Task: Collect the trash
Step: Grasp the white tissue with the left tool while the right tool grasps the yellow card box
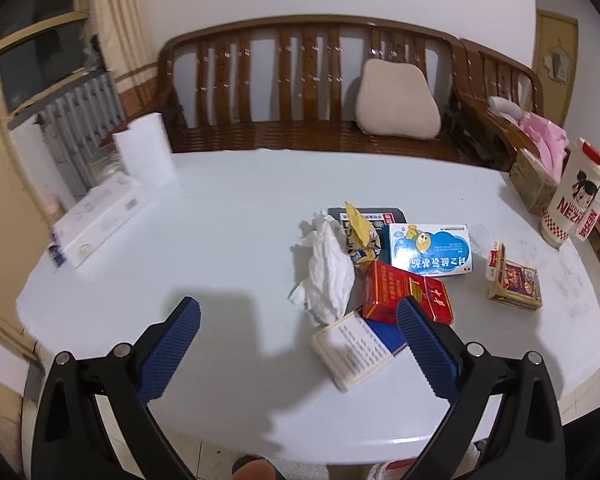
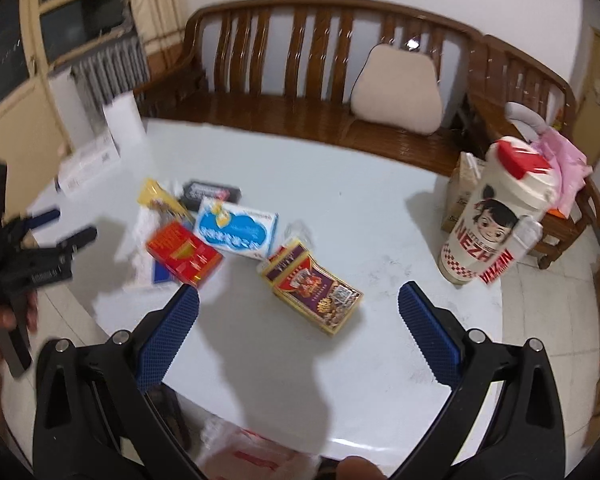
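Observation:
A pile of trash lies on the white round table [image 1: 228, 208]: a crumpled white tissue [image 1: 329, 268], a yellow snack wrapper [image 1: 360, 236], a blue medicine box [image 1: 430, 250], a red cigarette pack [image 1: 404, 294], a white-and-blue box [image 1: 354, 354] and a gold-purple box [image 1: 514, 284]. My left gripper [image 1: 300, 320] is open above the table's near side, left of the pile. My right gripper [image 2: 299, 306] is open too, with the gold-purple box [image 2: 316, 290] lying between and just beyond its fingertips. The red pack [image 2: 184, 254] and blue box [image 2: 238, 230] sit to its left.
A cartoon-printed tall cup [image 2: 496, 216] stands at the table's right edge. A paper roll [image 1: 146, 148] and a white carton [image 1: 100, 220] occupy the far left. A wooden bench [image 1: 300, 80] with a beige cushion [image 1: 398, 100] runs behind. The left gripper [image 2: 40, 256] shows at left.

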The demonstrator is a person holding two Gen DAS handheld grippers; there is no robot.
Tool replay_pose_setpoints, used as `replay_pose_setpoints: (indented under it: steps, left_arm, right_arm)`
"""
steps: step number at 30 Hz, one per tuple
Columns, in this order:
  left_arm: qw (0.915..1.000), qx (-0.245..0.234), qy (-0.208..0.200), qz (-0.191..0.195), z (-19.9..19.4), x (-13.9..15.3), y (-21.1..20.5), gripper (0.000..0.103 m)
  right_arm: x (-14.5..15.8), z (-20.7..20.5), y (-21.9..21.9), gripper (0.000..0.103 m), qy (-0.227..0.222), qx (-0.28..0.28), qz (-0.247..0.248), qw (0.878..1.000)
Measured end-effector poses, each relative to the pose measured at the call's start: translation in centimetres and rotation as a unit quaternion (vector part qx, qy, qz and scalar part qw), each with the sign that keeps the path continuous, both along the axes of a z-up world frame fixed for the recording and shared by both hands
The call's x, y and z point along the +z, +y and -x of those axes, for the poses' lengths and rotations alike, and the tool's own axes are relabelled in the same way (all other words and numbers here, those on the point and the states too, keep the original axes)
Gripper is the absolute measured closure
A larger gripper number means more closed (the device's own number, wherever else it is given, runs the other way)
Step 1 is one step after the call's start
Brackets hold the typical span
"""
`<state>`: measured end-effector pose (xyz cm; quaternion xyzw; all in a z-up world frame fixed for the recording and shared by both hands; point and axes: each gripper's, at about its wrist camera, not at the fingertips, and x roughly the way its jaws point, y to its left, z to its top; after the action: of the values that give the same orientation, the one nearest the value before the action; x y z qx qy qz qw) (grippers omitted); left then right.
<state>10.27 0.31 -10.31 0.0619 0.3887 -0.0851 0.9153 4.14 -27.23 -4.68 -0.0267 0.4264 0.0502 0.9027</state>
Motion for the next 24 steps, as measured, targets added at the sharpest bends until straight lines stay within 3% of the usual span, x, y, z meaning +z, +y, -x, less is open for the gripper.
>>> replay_pose_setpoints:
  steps: [8, 16, 24]
  left_arm:
    - [0.999, -0.036, 0.025, -0.001, -4.1, -2.9, -1.4, 0.007]
    - [0.9969, -0.053, 0.057, 0.013, -6.7, -5.5, -2.1, 0.007]
    - [0.9957, -0.052, 0.073, 0.025, -8.3, -6.9, -1.8, 0.007]
  right_arm:
    - [-5.3, -4.6, -0.2, 0.005, 0.08, 0.11, 0.002, 0.991]
    - [-9.6, -7.9, 0.1, 0.005, 0.143, 0.215, 0.024, 0.966]
    - [-12.0, -9.6, 0.1, 0.005, 0.167, 0.228, 0.033, 0.959]
